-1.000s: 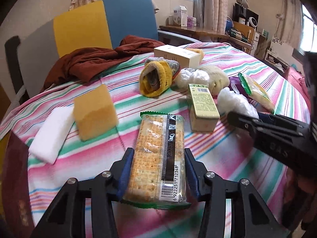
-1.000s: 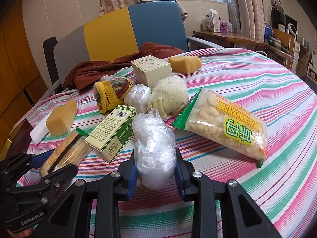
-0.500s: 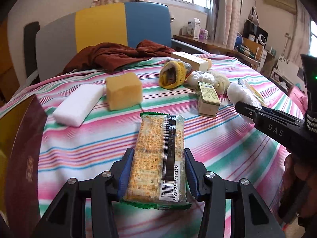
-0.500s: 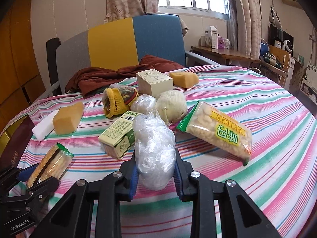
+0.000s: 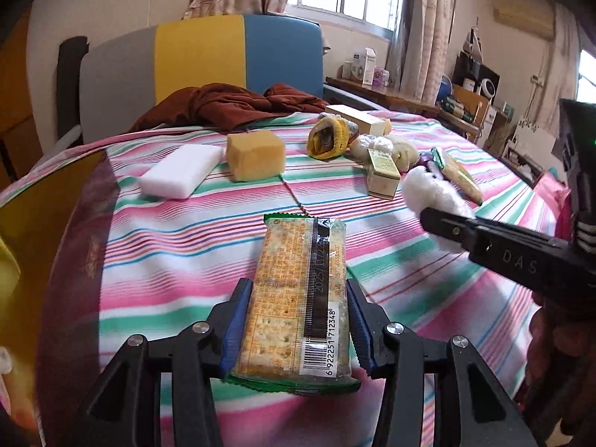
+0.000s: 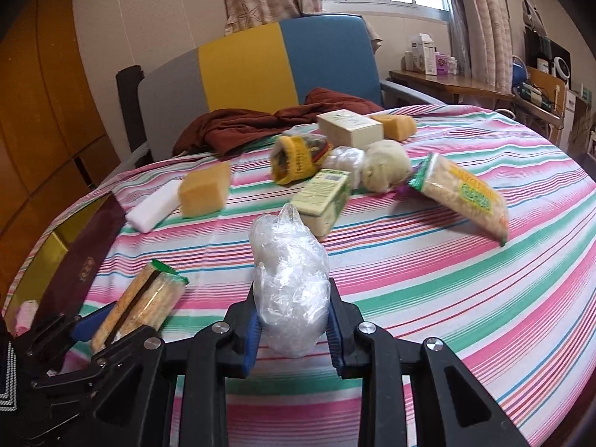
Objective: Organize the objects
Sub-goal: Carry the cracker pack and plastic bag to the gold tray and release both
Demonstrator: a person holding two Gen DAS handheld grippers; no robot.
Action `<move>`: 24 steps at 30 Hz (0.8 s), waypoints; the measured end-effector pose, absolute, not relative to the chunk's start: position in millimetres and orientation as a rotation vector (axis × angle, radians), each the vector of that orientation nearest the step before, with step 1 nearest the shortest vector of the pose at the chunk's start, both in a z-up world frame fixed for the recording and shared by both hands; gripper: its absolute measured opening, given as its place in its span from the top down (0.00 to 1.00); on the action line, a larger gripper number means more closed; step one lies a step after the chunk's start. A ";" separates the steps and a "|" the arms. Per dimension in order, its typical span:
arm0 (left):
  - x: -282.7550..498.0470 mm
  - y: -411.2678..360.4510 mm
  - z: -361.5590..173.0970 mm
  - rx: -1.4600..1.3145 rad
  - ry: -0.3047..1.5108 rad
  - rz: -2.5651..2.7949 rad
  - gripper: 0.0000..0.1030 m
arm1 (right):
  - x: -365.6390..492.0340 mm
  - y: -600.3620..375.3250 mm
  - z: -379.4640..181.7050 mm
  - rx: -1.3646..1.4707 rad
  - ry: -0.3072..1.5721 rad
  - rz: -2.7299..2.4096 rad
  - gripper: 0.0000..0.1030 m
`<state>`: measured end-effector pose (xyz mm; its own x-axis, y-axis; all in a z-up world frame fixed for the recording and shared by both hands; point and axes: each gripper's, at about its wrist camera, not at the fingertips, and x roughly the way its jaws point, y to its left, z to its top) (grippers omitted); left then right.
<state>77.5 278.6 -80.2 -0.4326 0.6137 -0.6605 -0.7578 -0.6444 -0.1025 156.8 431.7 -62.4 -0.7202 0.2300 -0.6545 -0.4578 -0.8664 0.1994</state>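
So we've got the striped table w/ the pile near its far edge: snack bag, yellow sponge, green carton. Left gripper is clamped on the cracker pack; right gripper pinches the plastic bag wad, jaws narrow. Both loads hang over the near edge. Best to keep each grip firm & packs level, avoid crushing crackers. Vs. a sec ago: both pulled back from the pile, which looks farther off.
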 end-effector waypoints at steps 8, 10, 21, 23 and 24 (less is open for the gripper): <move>89.2 250.6 -65.1 -0.821 0.221 2.117 0.52 | 149.1 401.2 -55.9 -0.950 0.543 2.611 0.72; 91.4 242.9 -59.6 -0.808 0.211 2.121 0.52 | 146.2 392.9 -51.4 -0.953 0.557 2.635 0.72; 71.6 176.2 -22.4 -0.778 0.061 2.233 0.52 | 115.2 324.3 -23.2 -0.984 0.493 2.829 0.72; 65.2 163.2 -18.2 -0.776 0.044 2.261 0.52 | 109.7 311.3 -17.5 -0.987 0.473 2.867 0.72; 62.8 157.5 -16.7 -0.775 0.036 2.272 0.52 | 107.2 305.4 -14.8 -0.989 0.462 2.884 0.72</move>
